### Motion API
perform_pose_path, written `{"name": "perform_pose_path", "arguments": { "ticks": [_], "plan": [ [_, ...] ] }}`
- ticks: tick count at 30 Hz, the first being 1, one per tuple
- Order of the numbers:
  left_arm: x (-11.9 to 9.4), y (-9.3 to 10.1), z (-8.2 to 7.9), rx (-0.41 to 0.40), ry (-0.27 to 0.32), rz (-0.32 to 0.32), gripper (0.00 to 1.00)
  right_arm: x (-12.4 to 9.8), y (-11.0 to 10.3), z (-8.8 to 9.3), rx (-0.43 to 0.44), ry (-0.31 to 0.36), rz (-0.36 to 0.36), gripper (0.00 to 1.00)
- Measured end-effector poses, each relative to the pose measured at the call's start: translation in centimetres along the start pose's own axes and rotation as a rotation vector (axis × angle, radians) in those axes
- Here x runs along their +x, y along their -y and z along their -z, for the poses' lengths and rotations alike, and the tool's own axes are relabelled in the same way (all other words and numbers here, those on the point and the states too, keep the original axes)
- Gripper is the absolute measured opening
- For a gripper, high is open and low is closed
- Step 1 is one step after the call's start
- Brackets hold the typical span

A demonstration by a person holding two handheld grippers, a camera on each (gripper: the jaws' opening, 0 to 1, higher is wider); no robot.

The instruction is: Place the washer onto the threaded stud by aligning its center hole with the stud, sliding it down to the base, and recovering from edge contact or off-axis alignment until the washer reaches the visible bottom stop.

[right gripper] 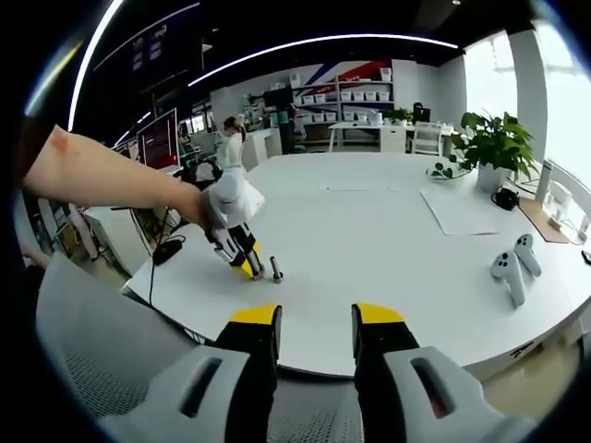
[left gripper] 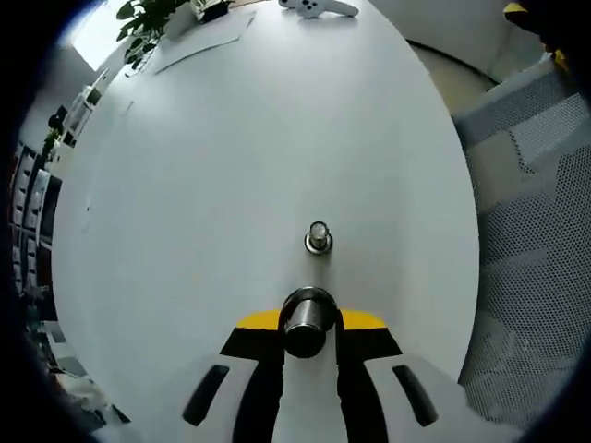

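In the left gripper view, a short threaded stud [left gripper: 319, 237] stands upright on the white table [left gripper: 231, 166]. My left gripper [left gripper: 308, 325] is shut on a dark metal washer [left gripper: 307, 312], held just short of the stud on the near side. The yellow jaw tips flank the washer. In the right gripper view, my right gripper [right gripper: 317, 334] is open with nothing between its yellow-tipped jaws, well back from the table edge. There the left gripper [right gripper: 238, 249], held by a person's hand, hovers beside the stud [right gripper: 275, 270].
Two white controllers [right gripper: 512, 263] lie at the table's right side, with a potted plant [right gripper: 489, 143] and paper sheets [right gripper: 457, 210] behind them. A mesh chair [left gripper: 536, 277] stands beside the table. A person [right gripper: 229, 138] stands far back among the shelves.
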State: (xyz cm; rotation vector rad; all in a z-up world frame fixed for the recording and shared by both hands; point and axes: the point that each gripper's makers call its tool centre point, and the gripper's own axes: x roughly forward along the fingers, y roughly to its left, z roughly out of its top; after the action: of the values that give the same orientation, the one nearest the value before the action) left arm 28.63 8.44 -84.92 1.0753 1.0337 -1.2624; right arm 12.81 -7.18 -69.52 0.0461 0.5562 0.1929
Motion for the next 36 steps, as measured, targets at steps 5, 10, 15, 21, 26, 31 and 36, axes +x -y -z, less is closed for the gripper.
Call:
{"name": "perform_pose_path", "arguments": {
  "ticks": [5,10,15,21,26,31,36],
  "plan": [
    [0.0,0.0,0.0,-0.014,0.001,-0.001,0.18,0.0,-0.1,0.0,0.0,0.0,-0.004,0.33],
    [0.0,0.6,-0.4,-0.044,0.005,0.011,0.18,0.0,0.0,-0.1,0.001,0.004,-0.005,0.33],
    [0.2,0.9,-0.9,-0.029,0.004,0.007,0.18,0.0,0.0,0.0,0.001,0.004,-0.008,0.33],
    [0.2,0.5,-1.0,-0.087,0.032,-0.032,0.2,0.0,0.0,-0.1,0.001,0.009,-0.008,0.33],
    [-0.2,0.5,-0.4,-0.155,0.048,-0.036,0.31,0.0,-0.1,-0.1,0.001,0.009,-0.013,0.33],
    [-1.7,0.7,0.2,-0.176,0.071,-0.055,0.35,0.0,-0.2,-0.2,0.002,0.012,-0.02,0.33],
    [-3.9,0.8,0.1,-0.265,0.151,-0.076,0.35,0.0,-0.2,-0.3,0.004,0.019,-0.02,0.33]
  ]
}}
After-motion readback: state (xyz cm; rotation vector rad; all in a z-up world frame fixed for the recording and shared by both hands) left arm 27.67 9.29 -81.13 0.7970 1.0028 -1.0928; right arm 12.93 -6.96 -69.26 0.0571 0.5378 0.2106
